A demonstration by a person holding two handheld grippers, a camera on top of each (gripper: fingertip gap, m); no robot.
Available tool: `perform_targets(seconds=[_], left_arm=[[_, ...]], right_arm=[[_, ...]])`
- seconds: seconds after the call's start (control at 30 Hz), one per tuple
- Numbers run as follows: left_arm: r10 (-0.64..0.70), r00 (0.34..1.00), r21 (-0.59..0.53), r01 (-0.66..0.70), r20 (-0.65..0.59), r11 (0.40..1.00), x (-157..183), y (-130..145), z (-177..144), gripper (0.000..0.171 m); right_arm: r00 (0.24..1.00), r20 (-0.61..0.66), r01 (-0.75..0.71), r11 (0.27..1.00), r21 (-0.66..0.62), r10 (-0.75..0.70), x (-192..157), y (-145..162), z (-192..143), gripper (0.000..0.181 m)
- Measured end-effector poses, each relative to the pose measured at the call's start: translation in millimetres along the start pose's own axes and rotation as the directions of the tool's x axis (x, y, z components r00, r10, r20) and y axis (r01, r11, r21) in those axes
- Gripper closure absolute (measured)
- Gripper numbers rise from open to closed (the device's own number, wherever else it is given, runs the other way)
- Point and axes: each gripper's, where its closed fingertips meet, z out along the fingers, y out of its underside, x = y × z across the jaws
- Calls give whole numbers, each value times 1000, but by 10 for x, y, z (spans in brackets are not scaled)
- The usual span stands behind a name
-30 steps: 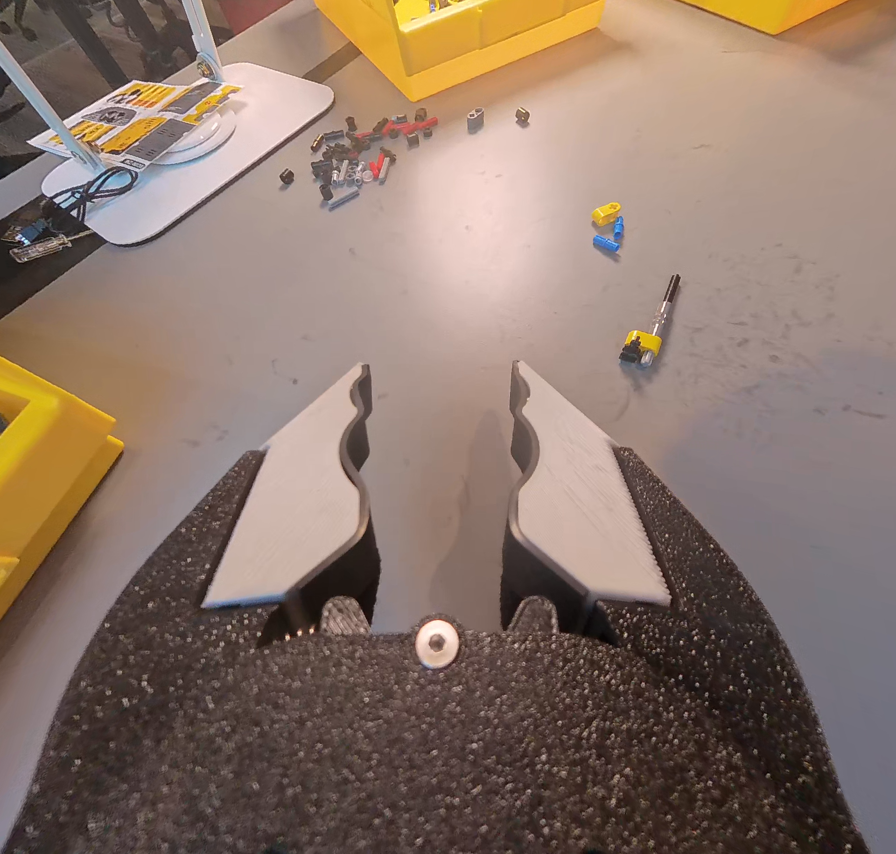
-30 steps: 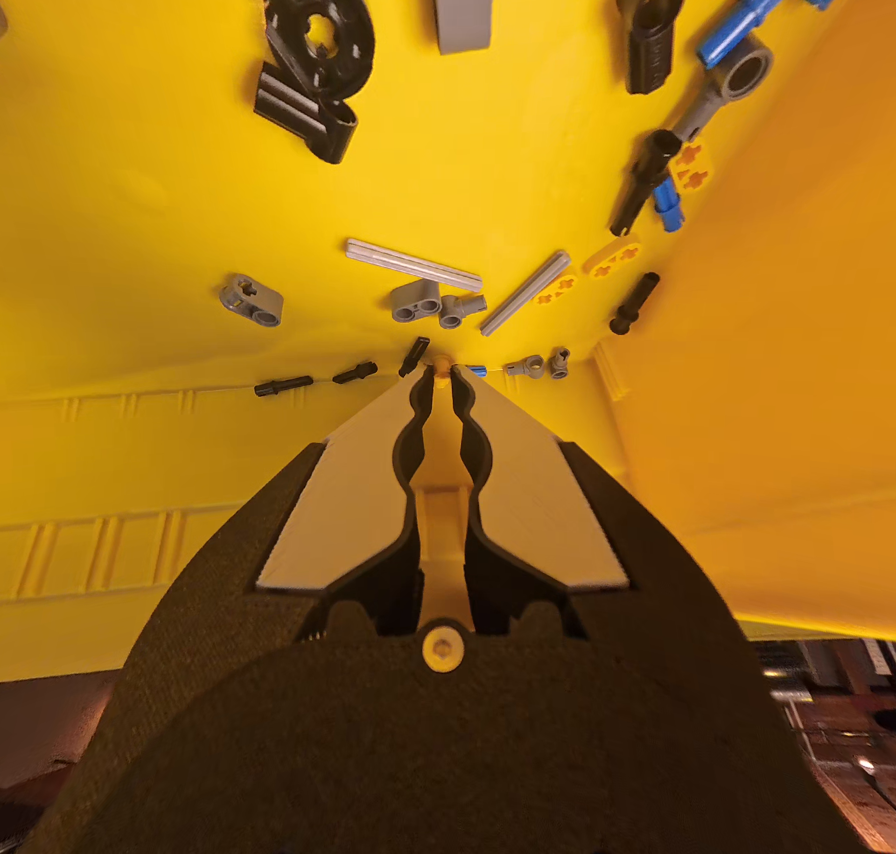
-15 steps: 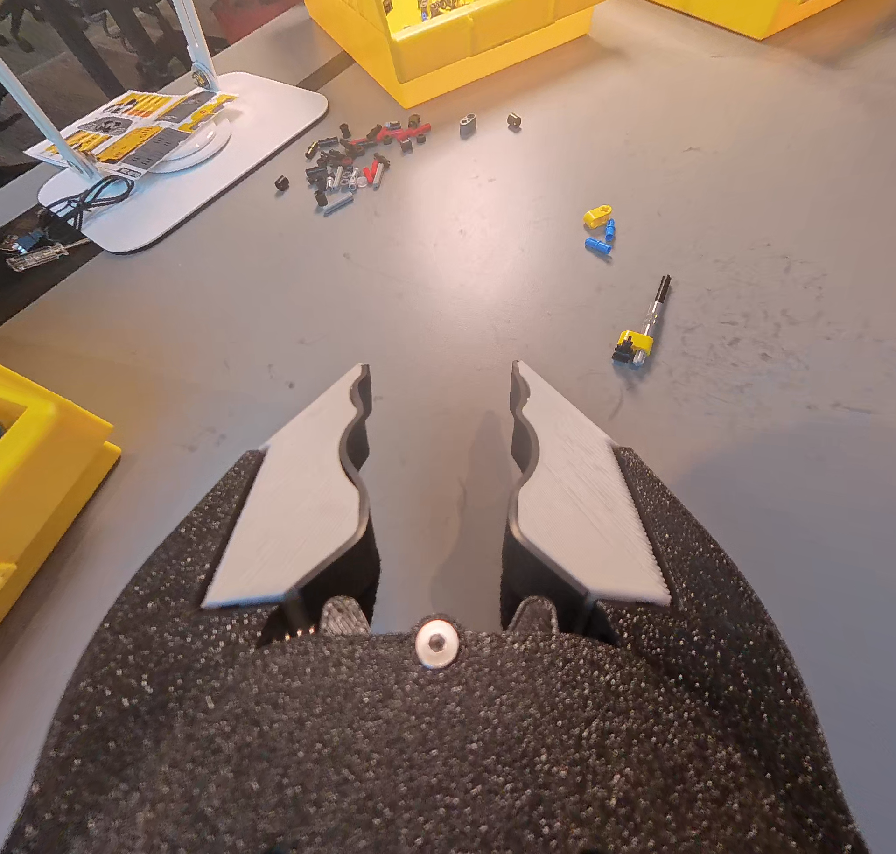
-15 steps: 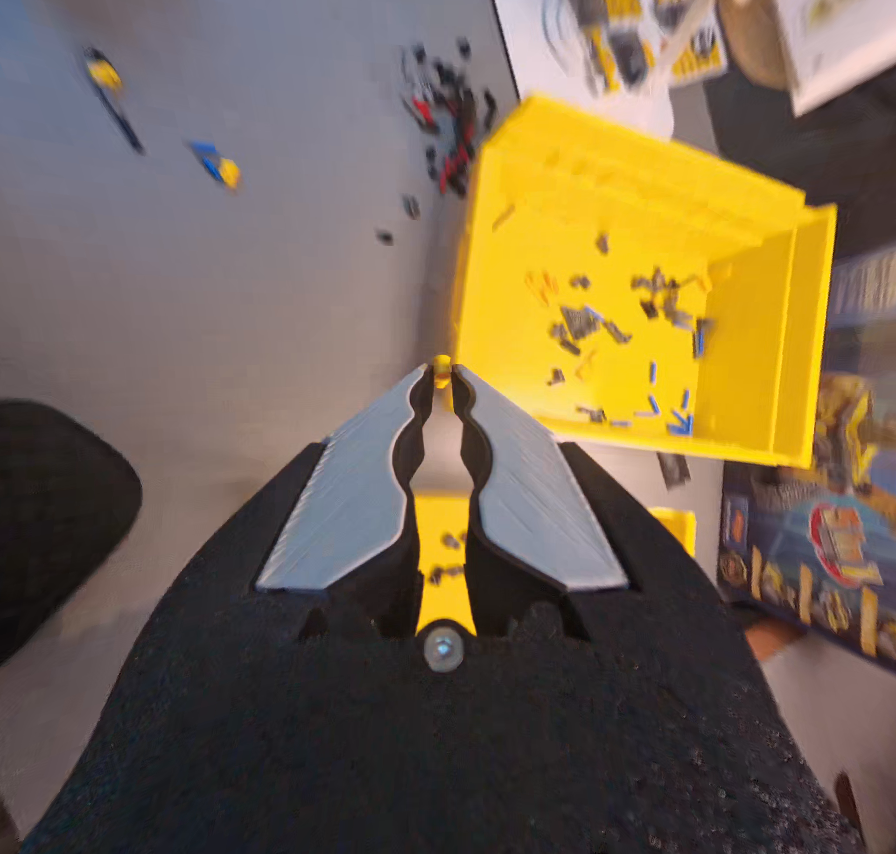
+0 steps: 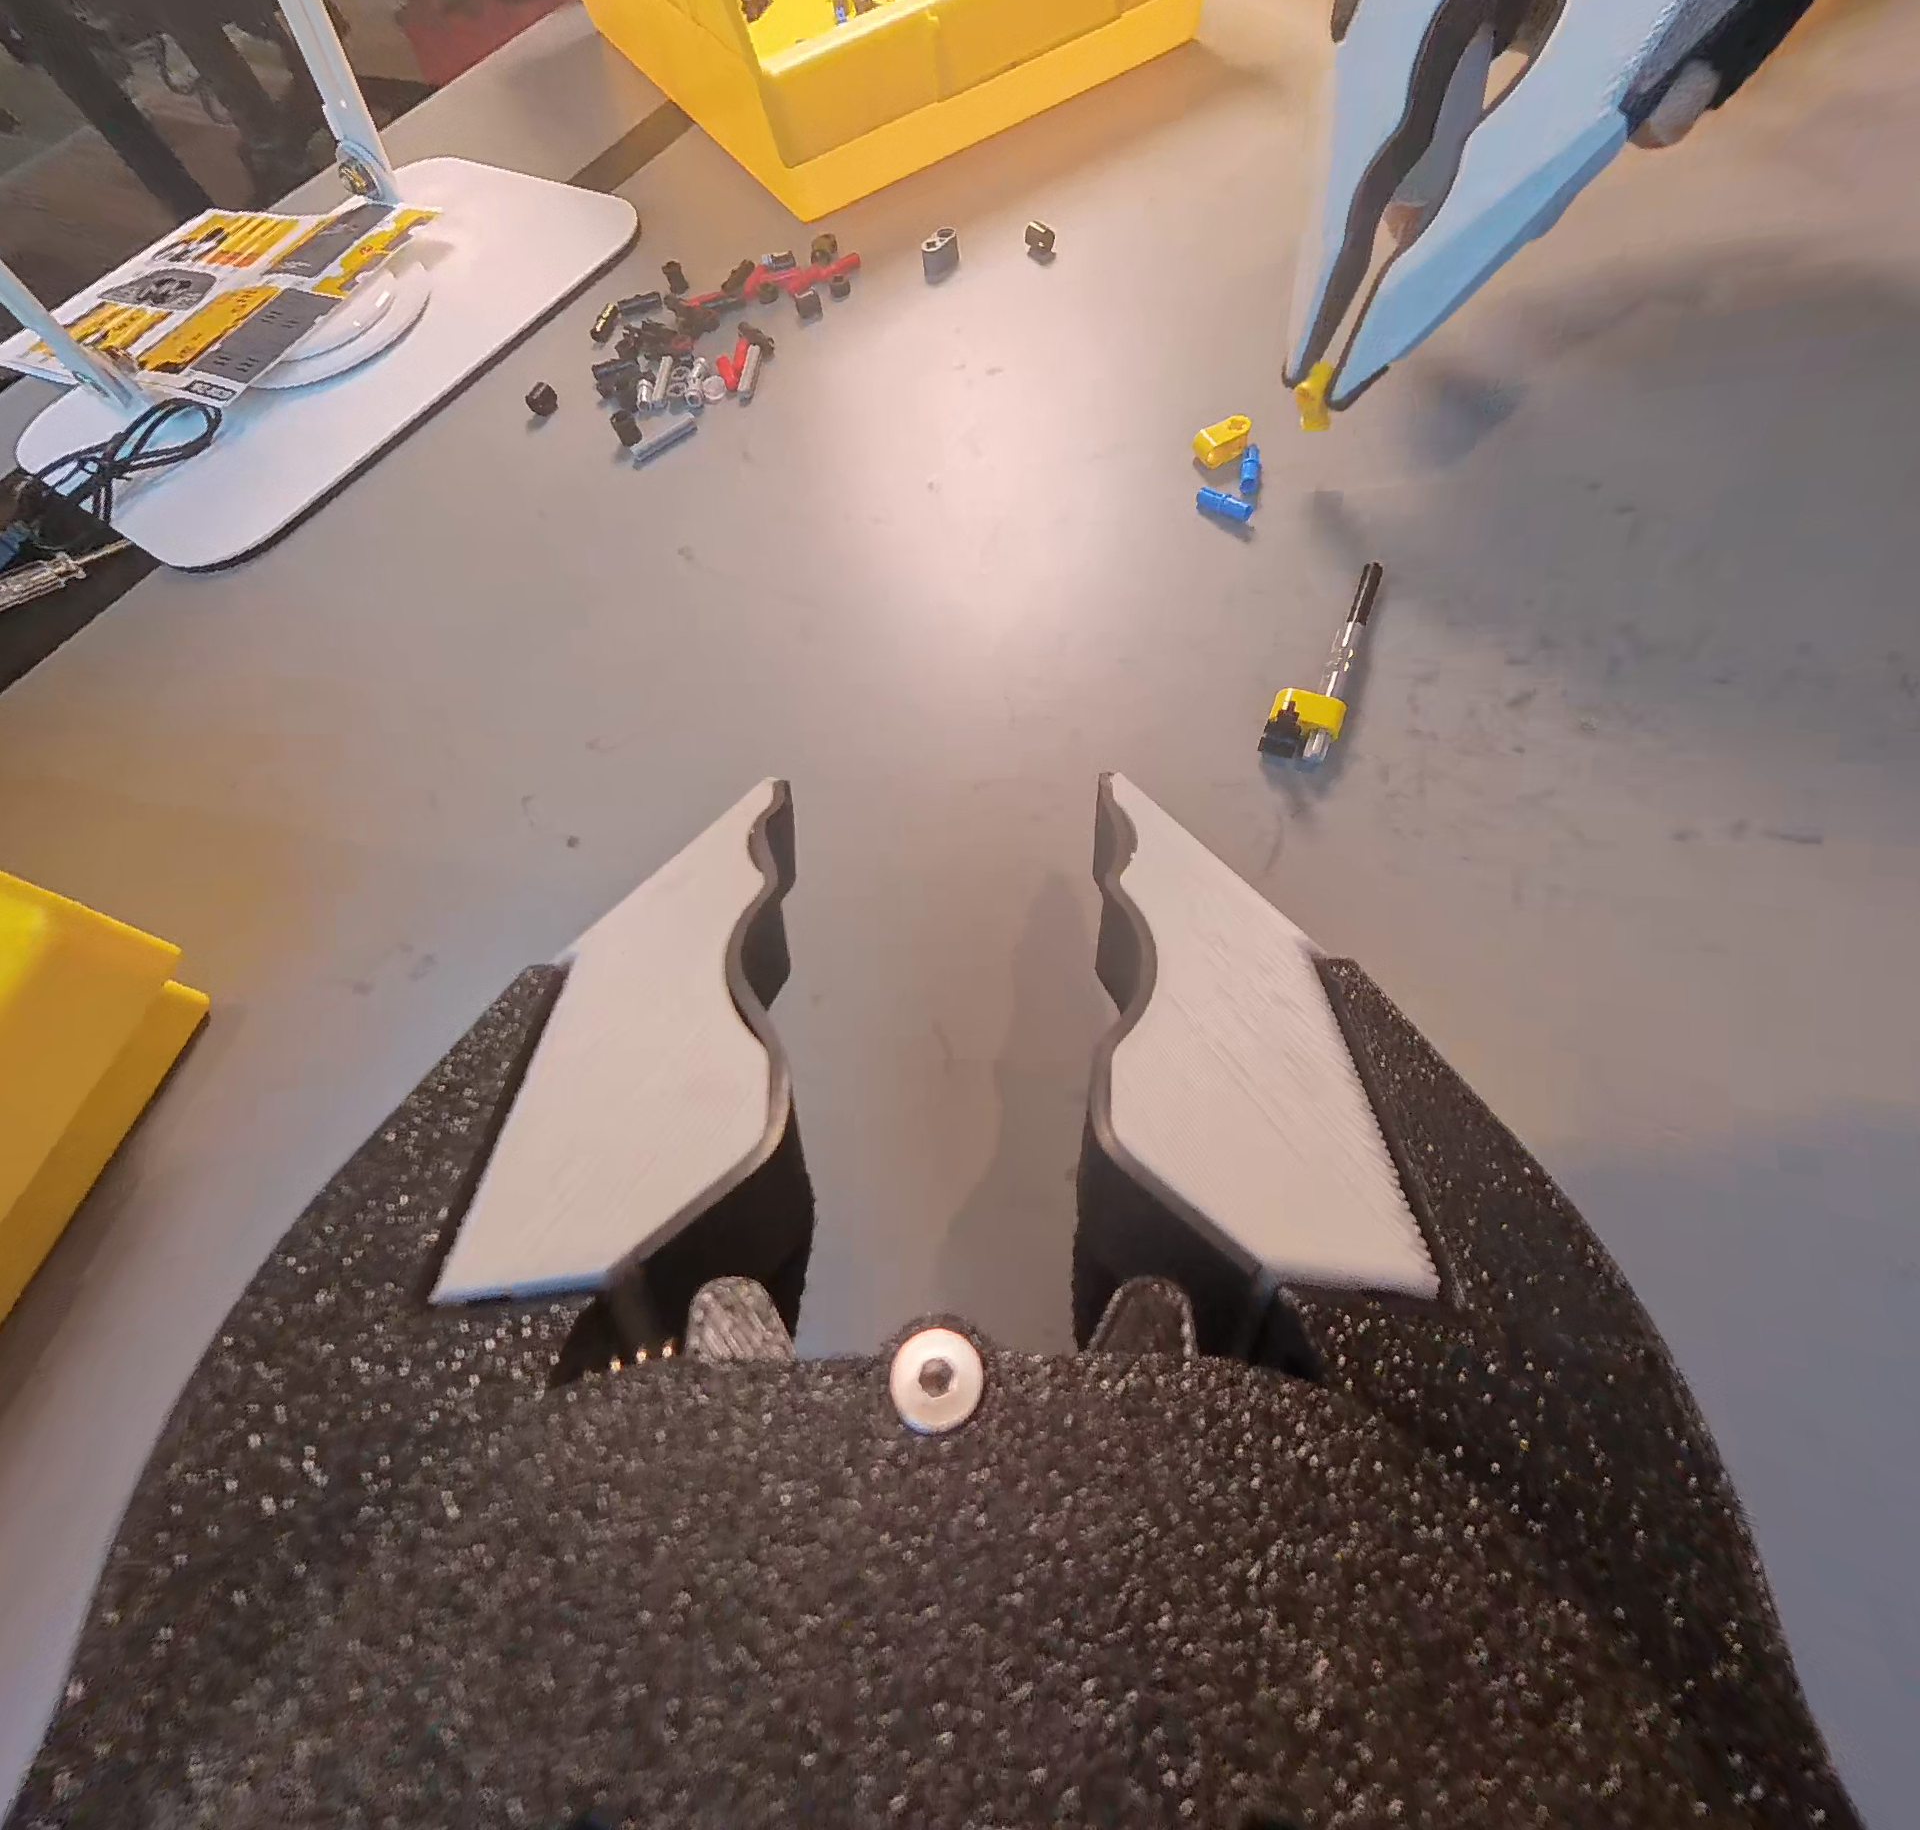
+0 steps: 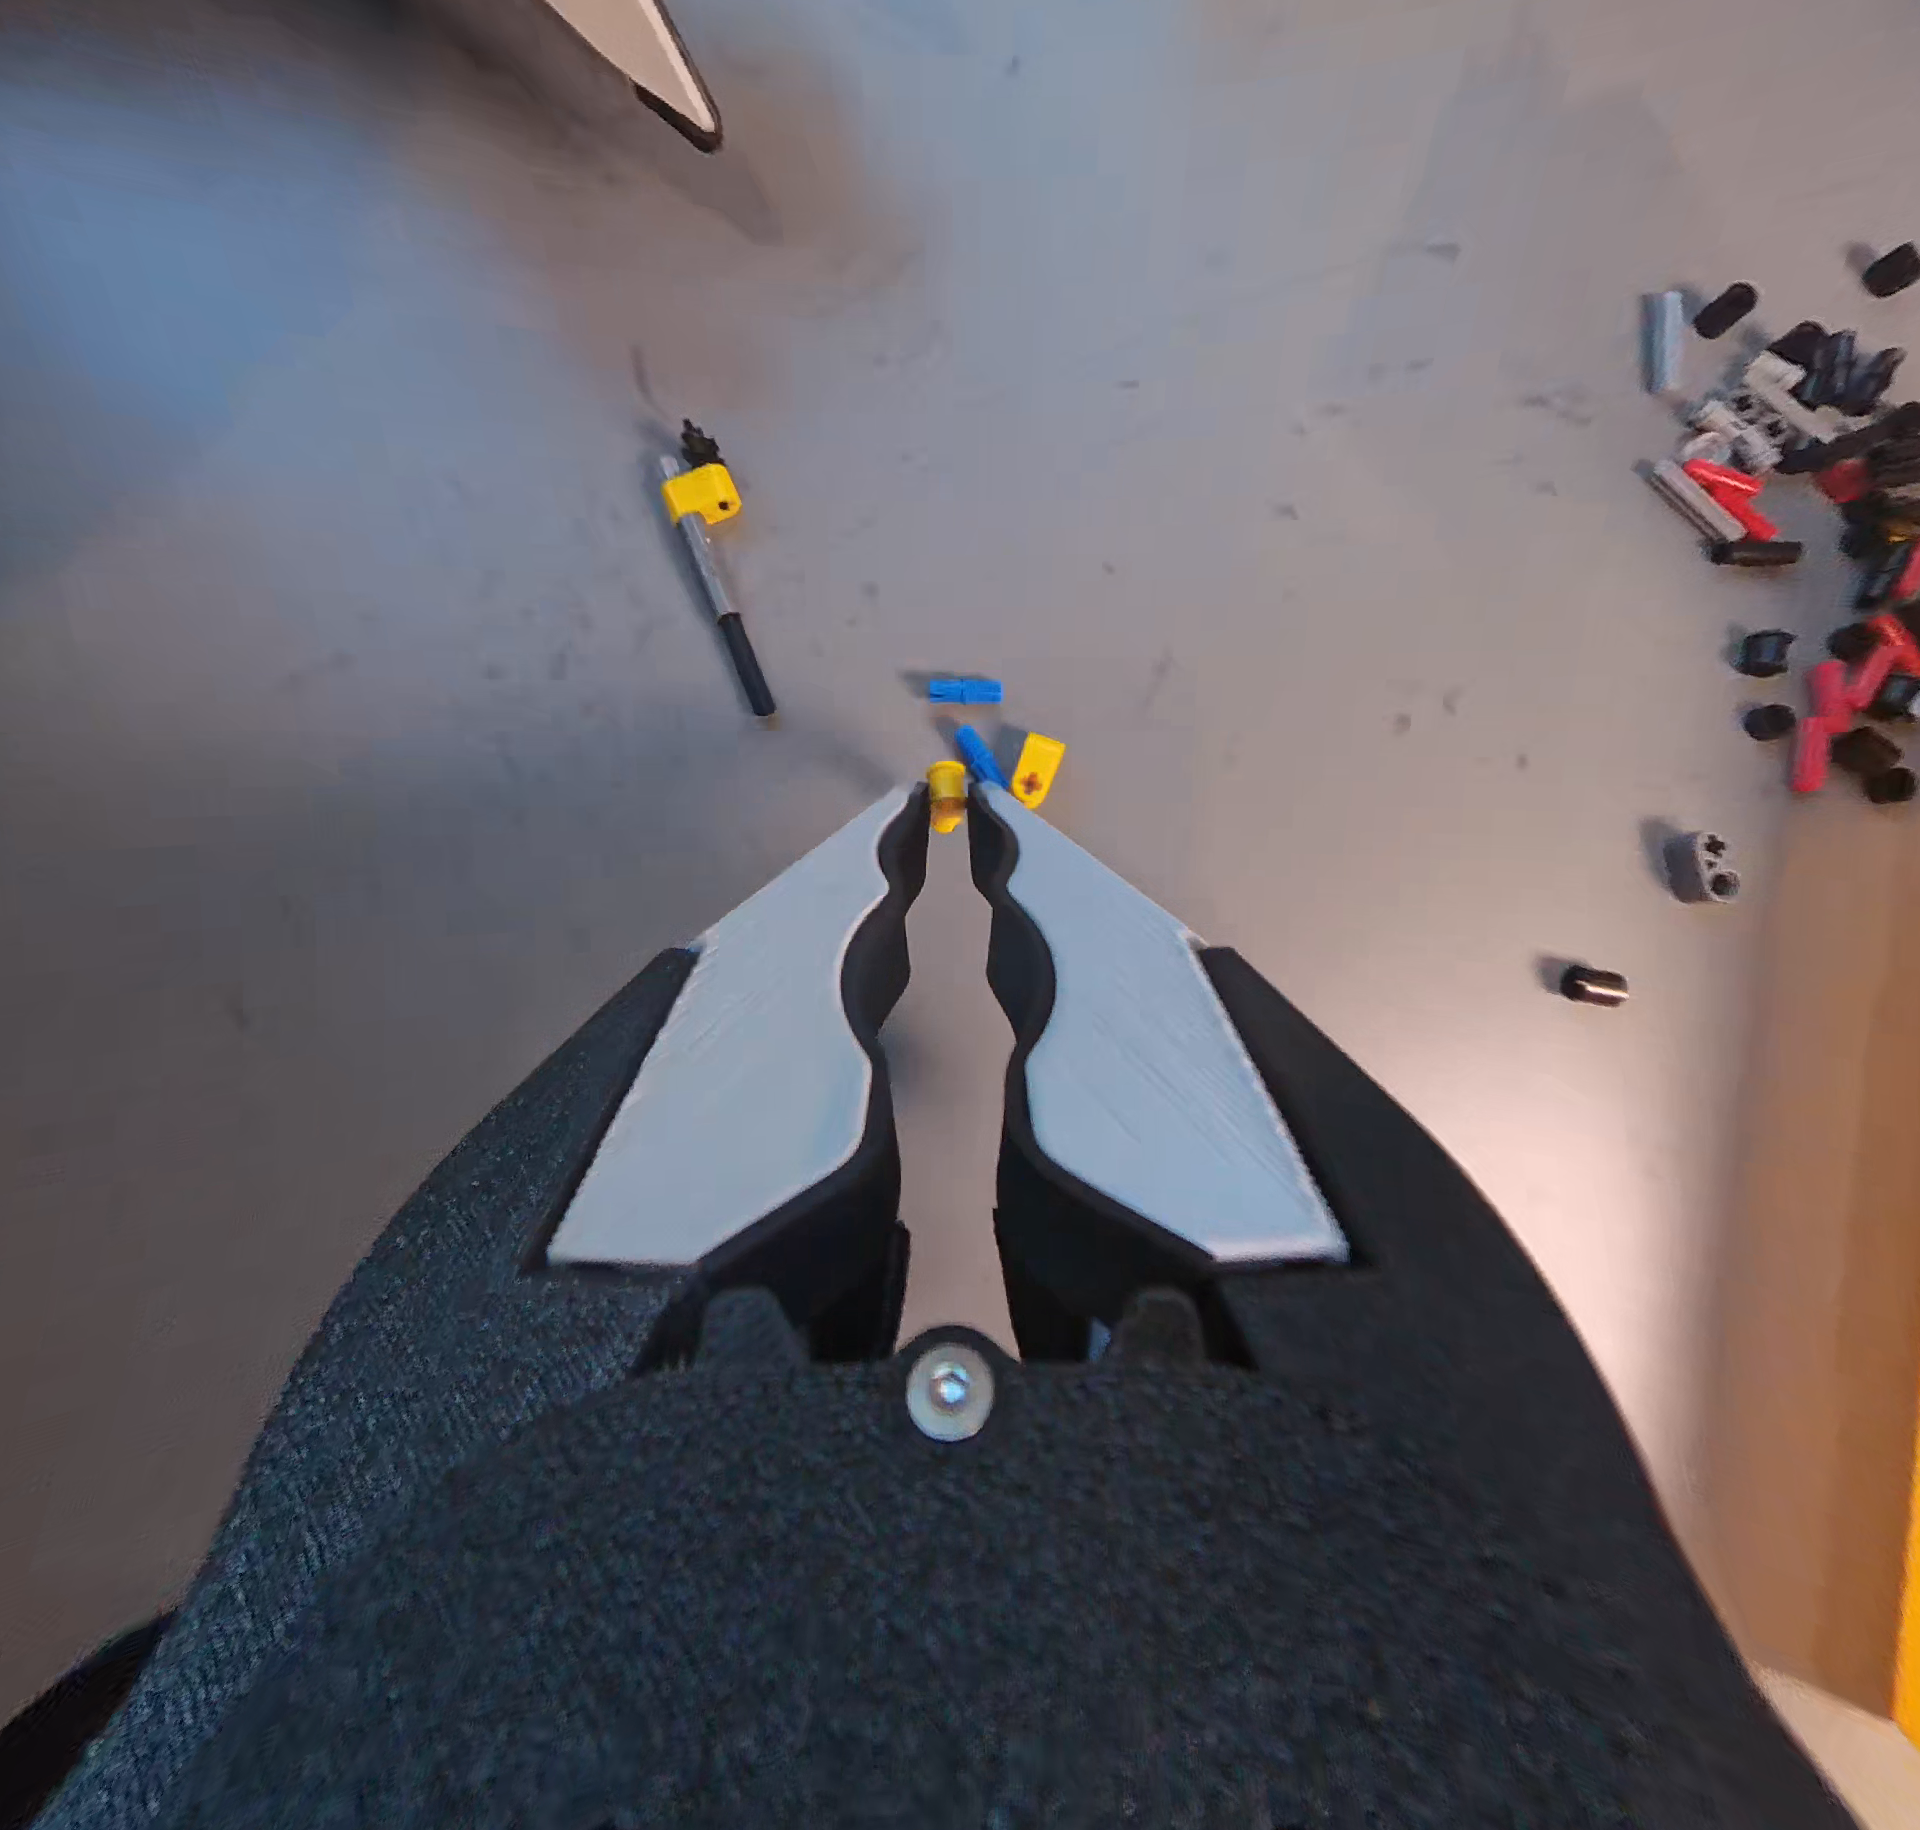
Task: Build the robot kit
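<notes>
My right gripper (image 6: pixel 945 793) is shut on a small yellow peg (image 6: pixel 944 791) and holds it just above the grey table, close to a yellow connector (image 6: pixel 1037 768) and two blue pins (image 6: pixel 964 689). The left wrist view shows that gripper (image 5: pixel 1315 390) coming down from the upper right with the peg (image 5: pixel 1313 398) at its tips. My left gripper (image 5: pixel 943 804) is open and empty, low over the table. A small assembly of a grey and black axle with a yellow block (image 5: pixel 1311 710) lies to its right; it also shows in the right wrist view (image 6: pixel 709 544).
A pile of black, red and grey small parts (image 5: pixel 707 336) lies ahead; it shows at the right edge of the right wrist view (image 6: pixel 1808 533). A yellow bin (image 5: pixel 935 45) with parts stands at the back. A white lamp base (image 5: pixel 343 367) bears a booklet. Another yellow bin (image 5: pixel 73 1084) stands at left. There is about 15 cm between the tips of the two grippers.
My right gripper has left the yellow bin with the yellow peg and moved over the table to the blue pins and yellow connector. My left gripper has barely moved.
</notes>
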Motion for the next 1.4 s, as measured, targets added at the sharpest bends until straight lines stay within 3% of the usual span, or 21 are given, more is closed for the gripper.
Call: perform_targets(seconds=[0.17, 0.47, 0.8, 0.97, 1.13, 1.4], left_arm=[[0, 1000, 2, 0, 0, 1000, 1, -4, -1, 114], [-12, 1000, 8, 12, 2, 1000, -16, -10, -8, 114], [-26, 1000, 16, 26, 9, 1000, -41, -18, -17, 114], [-28, 1000, 14, 27, 13, 1000, -49, -15, -15, 114], [-23, 1000, 18, 23, 8, 1000, -37, -21, -19, 114], [-12, 1000, 3, 12, 3, 1000, -15, -1, -3, 114]], right_arm=[[997, -74, 19, 995, -99, -26, 152, 144, 29, 174], [996, -92, 1, 992, -129, -13, 206, 169, 84, 174], [993, -99, -61, 997, -47, 56, 223, 170, 82, 168], [989, -114, -73, 986, 148, 90, 285, -73, -59, 159], [975, -182, -37, 903, 428, 127, 473, -426, -326, 151], [960, -245, 2, 868, 496, 138, 544, -459, -357, 151]])
